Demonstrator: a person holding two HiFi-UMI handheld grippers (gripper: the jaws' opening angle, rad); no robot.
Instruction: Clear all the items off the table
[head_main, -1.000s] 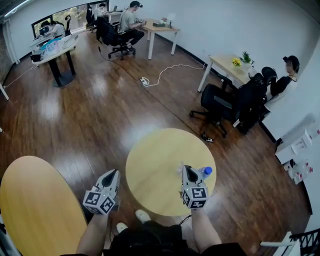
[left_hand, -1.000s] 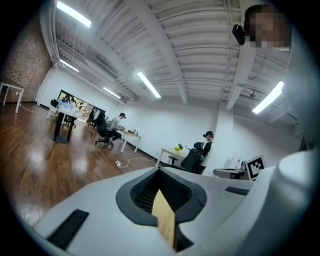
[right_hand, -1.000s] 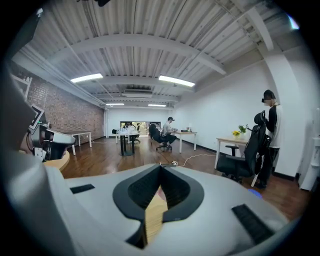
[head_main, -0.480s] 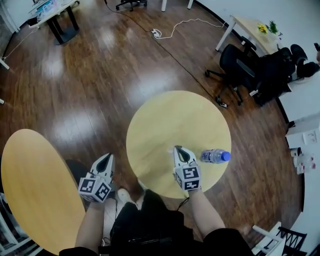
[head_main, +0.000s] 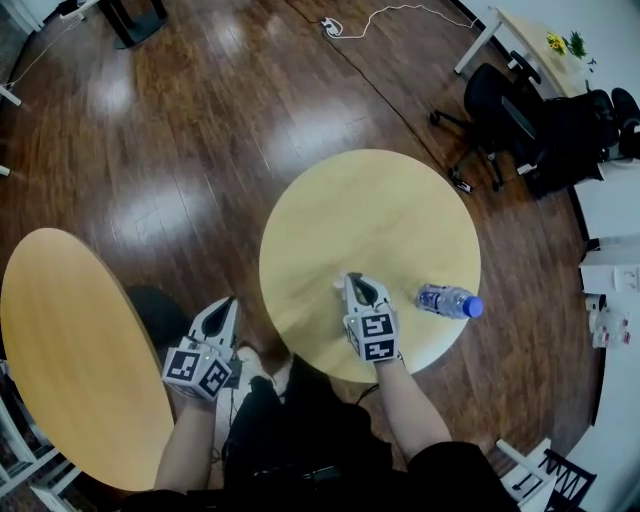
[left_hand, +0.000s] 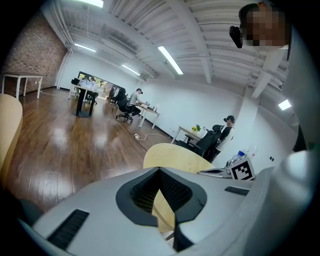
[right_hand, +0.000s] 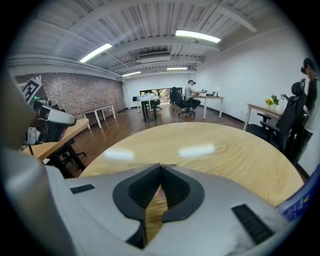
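A clear plastic bottle (head_main: 447, 299) with a blue cap lies on its side near the right edge of the round wooden table (head_main: 370, 215). My right gripper (head_main: 352, 281) is over the table's near part, a hand's width left of the bottle. Its jaws are shut, with a tiny pale speck at the tips that I cannot identify. My left gripper (head_main: 228, 302) hangs over the floor, left of the table, also shut and empty. In the right gripper view the jaws (right_hand: 160, 166) meet above the tabletop, and the bottle's label (right_hand: 301, 201) shows at the lower right.
A second, oval wooden table (head_main: 70, 350) stands at the left. Black office chairs (head_main: 520, 120) and a desk are beyond the round table at the upper right. A white cable (head_main: 385, 15) lies on the dark wood floor. White shelving (head_main: 610, 290) lines the right wall.
The head view has tilted further down. The gap between my right gripper and the bottle has widened, the gripper now standing further left of it. The left gripper has kept its place by the table.
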